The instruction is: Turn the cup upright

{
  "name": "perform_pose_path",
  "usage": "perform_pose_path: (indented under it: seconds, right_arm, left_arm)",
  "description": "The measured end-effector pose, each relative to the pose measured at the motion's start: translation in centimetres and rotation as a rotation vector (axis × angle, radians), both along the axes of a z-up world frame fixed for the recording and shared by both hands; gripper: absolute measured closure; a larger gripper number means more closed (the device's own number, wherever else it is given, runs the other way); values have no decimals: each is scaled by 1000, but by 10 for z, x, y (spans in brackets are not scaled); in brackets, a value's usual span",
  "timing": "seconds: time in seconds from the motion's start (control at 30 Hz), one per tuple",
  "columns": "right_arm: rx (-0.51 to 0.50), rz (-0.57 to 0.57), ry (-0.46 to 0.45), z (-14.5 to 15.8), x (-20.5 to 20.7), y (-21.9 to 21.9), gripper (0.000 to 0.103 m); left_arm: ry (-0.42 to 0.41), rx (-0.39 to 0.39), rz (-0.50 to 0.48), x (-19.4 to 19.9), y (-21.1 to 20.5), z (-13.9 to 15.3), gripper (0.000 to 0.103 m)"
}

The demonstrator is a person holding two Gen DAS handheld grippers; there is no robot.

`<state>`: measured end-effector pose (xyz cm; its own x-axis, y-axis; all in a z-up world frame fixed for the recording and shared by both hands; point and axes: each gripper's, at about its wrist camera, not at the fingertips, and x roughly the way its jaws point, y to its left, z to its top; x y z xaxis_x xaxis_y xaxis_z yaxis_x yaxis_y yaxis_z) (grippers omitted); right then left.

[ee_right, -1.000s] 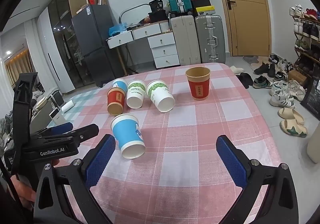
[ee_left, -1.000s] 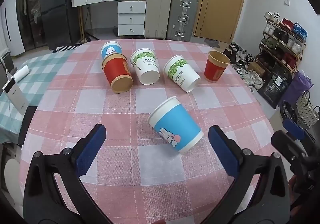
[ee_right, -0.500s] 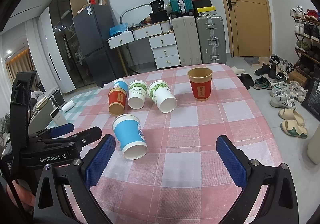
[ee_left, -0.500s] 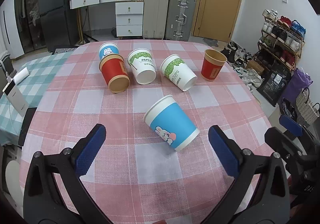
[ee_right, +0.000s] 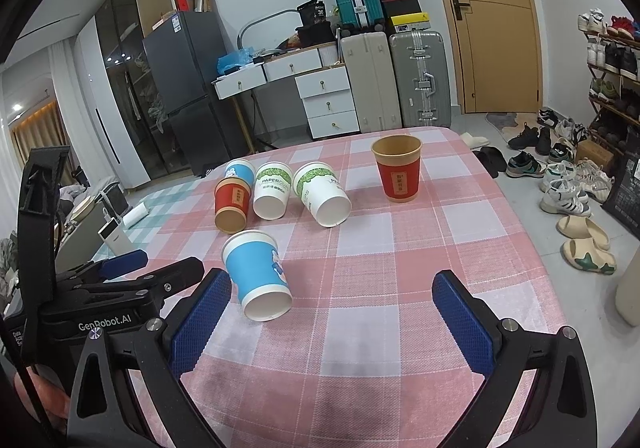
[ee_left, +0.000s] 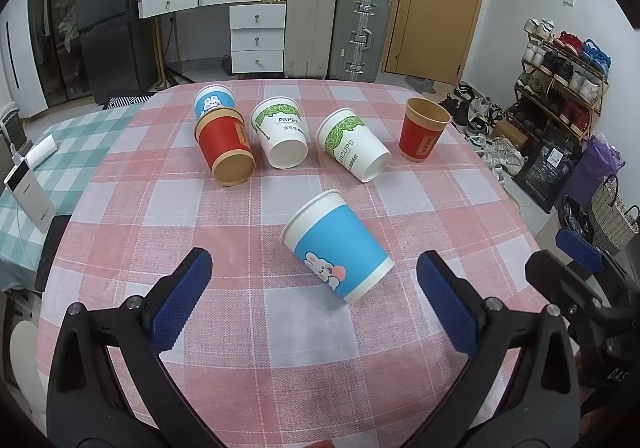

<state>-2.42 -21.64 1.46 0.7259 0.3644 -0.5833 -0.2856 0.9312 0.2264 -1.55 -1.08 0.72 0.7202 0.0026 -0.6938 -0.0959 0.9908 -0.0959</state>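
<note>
A blue paper cup with a rabbit print (ee_left: 338, 244) lies on its side on the pink checked tablecloth (ee_left: 224, 216), just ahead of my open, empty left gripper (ee_left: 314, 288). It also shows in the right wrist view (ee_right: 258, 274), its mouth facing the camera, left of my open, empty right gripper (ee_right: 332, 312). Behind it lie a red cup (ee_left: 226, 148), two white green-leaf cups (ee_left: 282, 136) (ee_left: 352, 146) and another blue cup (ee_left: 214, 102). One red cup (ee_left: 424, 134) stands upright at the right.
The left gripper's body (ee_right: 100, 288) sits at the table's left edge in the right wrist view. A power bank (ee_left: 28, 196) lies on a green checked surface to the left. Shoes and a rack (ee_left: 560, 88) stand on the floor to the right.
The near blue cup has shifted a little farther from the left gripper and slightly right in its view. Both grippers have stayed open and drawn back slightly.
</note>
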Motion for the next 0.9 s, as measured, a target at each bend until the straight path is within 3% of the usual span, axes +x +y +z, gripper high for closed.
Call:
perform_pose_path:
  seconds: [0.9]
  right_arm:
    - [10, -4, 6, -4, 5, -5, 0]
  left_arm:
    - [-4, 10, 9, 4, -4, -2, 1]
